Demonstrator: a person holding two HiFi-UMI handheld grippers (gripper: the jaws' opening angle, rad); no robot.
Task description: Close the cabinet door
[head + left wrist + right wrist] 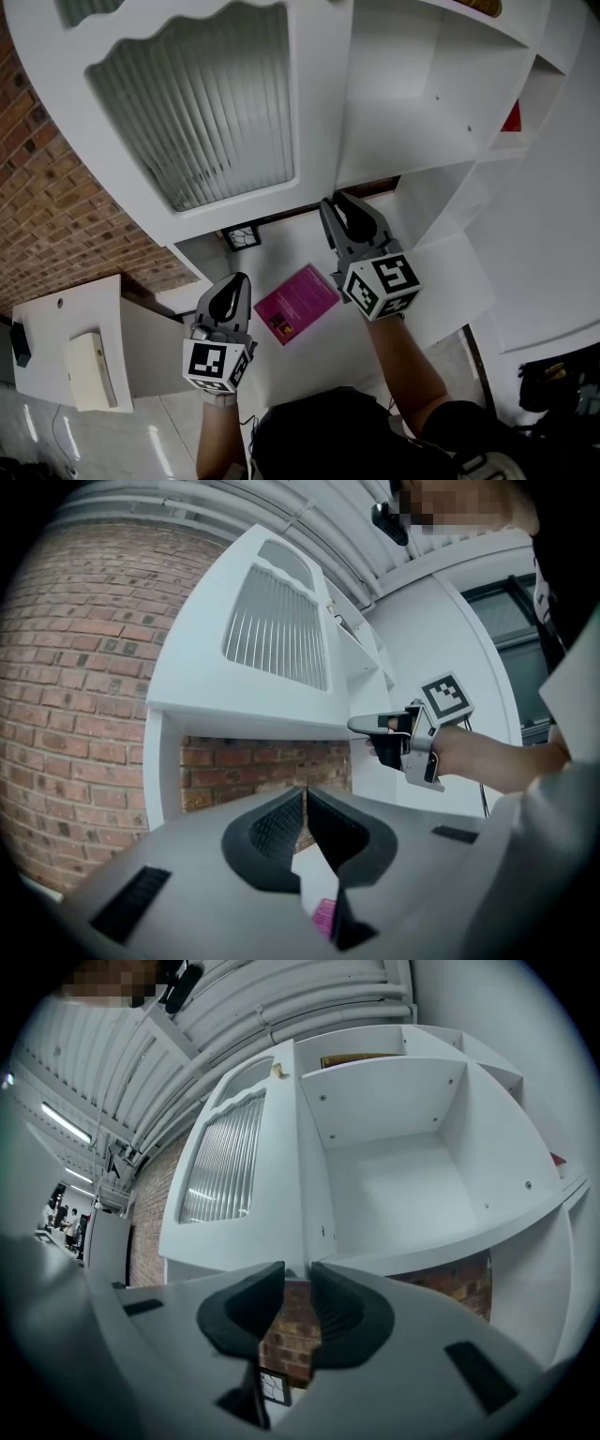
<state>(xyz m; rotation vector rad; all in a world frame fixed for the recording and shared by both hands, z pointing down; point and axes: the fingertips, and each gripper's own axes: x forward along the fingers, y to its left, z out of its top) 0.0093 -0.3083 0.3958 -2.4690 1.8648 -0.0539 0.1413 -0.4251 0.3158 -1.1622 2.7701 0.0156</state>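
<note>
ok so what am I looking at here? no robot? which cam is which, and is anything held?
No robot: a person holds a two-jaw tool in each hand. The head view comes from a camera on their head, looking down; the other two cameras ride on the tools and look along the jaws. The left tool has its jaws together, holding nothing. The right tool is at the lower edge of the open cabinet door, jaws slightly apart; whether they pinch it is unclear. A pink booklet lies on the white surface below.
</note>
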